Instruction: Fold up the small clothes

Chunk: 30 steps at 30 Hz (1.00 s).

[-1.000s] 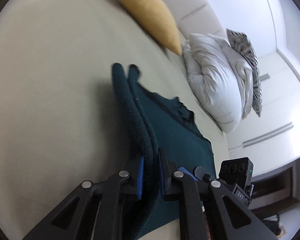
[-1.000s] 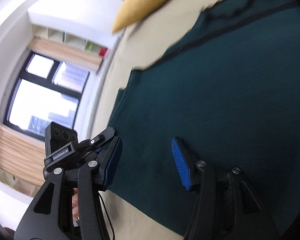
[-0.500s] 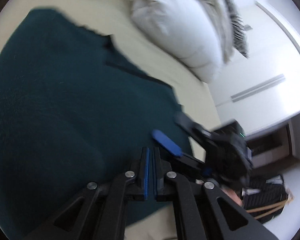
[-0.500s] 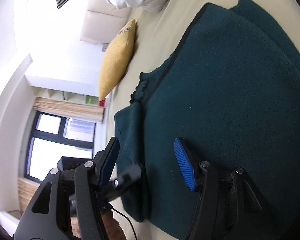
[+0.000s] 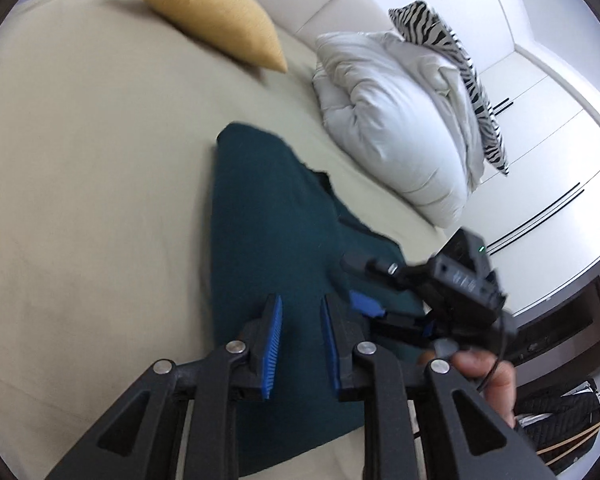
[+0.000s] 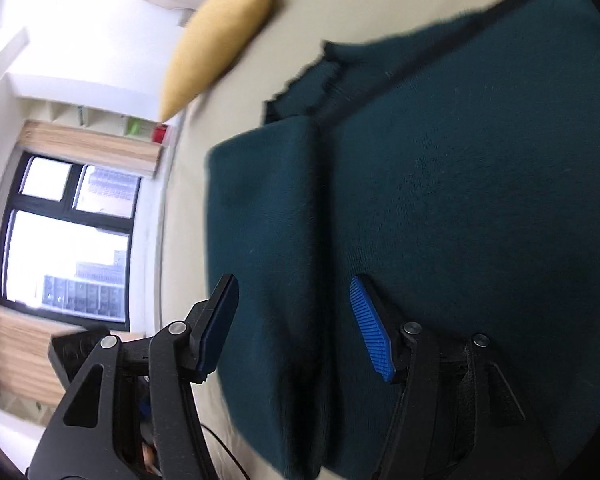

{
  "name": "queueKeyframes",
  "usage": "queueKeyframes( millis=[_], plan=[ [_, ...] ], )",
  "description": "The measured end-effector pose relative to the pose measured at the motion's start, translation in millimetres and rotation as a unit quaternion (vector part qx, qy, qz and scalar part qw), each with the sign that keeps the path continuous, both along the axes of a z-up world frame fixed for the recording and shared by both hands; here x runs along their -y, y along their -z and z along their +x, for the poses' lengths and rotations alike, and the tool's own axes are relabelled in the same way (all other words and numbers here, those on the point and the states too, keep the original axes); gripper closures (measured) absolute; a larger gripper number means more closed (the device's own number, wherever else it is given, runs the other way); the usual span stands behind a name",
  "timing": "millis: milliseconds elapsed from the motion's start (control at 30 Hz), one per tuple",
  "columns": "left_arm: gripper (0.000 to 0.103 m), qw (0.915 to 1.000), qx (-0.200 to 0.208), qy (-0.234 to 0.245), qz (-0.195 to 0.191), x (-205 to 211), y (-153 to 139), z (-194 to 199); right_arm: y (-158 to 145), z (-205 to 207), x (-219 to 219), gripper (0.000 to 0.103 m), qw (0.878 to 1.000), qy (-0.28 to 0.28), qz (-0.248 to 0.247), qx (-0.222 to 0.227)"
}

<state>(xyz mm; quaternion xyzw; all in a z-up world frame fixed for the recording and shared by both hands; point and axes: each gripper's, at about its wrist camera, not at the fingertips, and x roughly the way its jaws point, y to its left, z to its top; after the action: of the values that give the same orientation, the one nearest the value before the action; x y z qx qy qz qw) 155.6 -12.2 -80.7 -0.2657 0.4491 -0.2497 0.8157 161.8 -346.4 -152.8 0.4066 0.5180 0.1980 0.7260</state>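
While no writing reads, left gripper [image 5: 300, 312] jaws opening, empty, right gripper [image 6: 296, 312] jaws apart over teal garment [image 6: 440, 200].

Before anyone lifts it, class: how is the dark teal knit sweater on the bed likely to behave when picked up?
The dark teal knit sweater would probably flop and drape, since its folded flap already lies limp. Its fuzzy knit likely grips ribbed pads rather than slipping. Lifted at one edge, the loose fold would probably fall open.

left tongs [image 5: 300, 312] opening, empty | teal garment [image 5: 268, 232] flat on bed [image 5: 80, 180]
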Motion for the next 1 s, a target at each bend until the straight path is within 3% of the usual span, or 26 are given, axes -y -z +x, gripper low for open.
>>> queueKeyframes(
  millis=[67, 133, 233, 300, 333, 400, 467, 633, 700, 800, 833, 900, 1000],
  plan=[
    [0.082, 0.9999, -0.011, 0.003, -0.006, -1, 9, 2, -2, 4, -1, 0.046, 1.0, 0.006, 0.015, -0.001],
    [0.082, 0.9998, -0.014, 0.004, -0.012, 1, 15, 5, -9, 5, -9, 0.054, 0.999, -0.012, 0.032, 0.006],
    [0.082, 0.9997, -0.017, 0.007, -0.016, 0, 18, 6, -20, 10, -30, 0.056, 0.999, -0.044, 0.018, 0.021],
    [0.083, 0.9997, -0.018, 0.009, -0.013, 2, 20, 5, -15, 17, -42, 0.057, 0.999, -0.053, 0.01, 0.007],
    [0.083, 0.9997, -0.017, 0.009, -0.011, 3, 21, 5, -12, 20, -46, 0.06, 0.998, -0.056, 0.006, 0.002],
    [0.083, 0.9997, -0.018, 0.01, -0.012, 0, 21, 4, -7, 28, -55, 0.081, 0.998, -0.055, -0.009, 0.0],
    [0.083, 0.9997, -0.018, 0.012, -0.013, 2, 19, 3, -6, 27, -51, 0.09, 0.999, -0.045, -0.014, -0.001],
    [0.081, 0.9996, -0.001, 0.029, 0.002, 20, 2, -7, -19, 21, -31, 0.092, 0.999, -0.035, -0.026, 0.026],
    [0.074, 0.999, 0.013, 0.043, 0.009, 32, -8, -10, -26, 19, -20, 0.092, 0.998, -0.032, -0.029, 0.036],
    [0.071, 0.9973, 0.028, 0.066, 0.018, 55, -21, -12, -43, 11, 11, 0.092, 0.997, -0.023, -0.044, 0.05],
    [0.069, 0.9967, 0.032, 0.072, 0.02, 63, -25, -12, -46, 9, 19, 0.092, 0.997, -0.02, -0.049, 0.052],
    [0.052, 0.9955, 0.043, 0.078, 0.031, 80, -32, -13, -53, 3, 43, 0.092, 0.996, -0.01, -0.064, 0.054],
    [0.049, 0.9937, 0.05, 0.089, 0.045, 105, -37, -10, -62, -5, 86, 0.092, 0.995, 0.008, -0.089, 0.049]
  ],
)
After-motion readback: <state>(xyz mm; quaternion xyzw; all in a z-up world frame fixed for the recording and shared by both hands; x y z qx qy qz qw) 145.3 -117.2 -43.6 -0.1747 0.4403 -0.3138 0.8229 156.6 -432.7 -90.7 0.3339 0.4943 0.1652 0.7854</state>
